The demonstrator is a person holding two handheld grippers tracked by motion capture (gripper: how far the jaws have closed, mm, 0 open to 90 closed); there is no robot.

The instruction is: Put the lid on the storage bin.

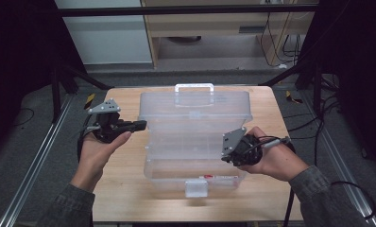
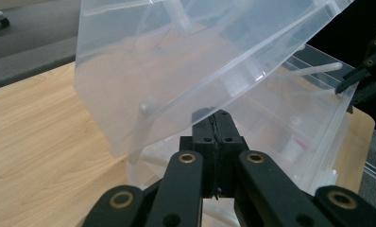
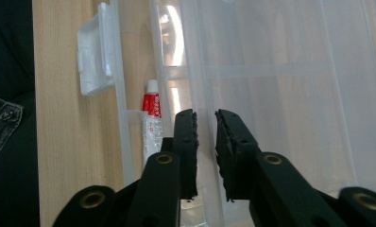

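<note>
Left claw [image 2: 217, 124] closed, empty, right claw [image 3: 206, 124] slightly parted astride box lid [image 3: 280, 94] edge

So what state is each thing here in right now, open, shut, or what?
Plastic box: open, on the table.
Lid: raised, tilted.
Latch: undone, hanging at the front.
Tube: capped, lying inside the box.
Left gripper: jaws shut under the lid's edge.
Right gripper: jaws open around the lid's edge.

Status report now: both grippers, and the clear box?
Left gripper shut under the raised lid. Right gripper open astride the clear box wall. Tube inside. Nothing blocking.
</note>
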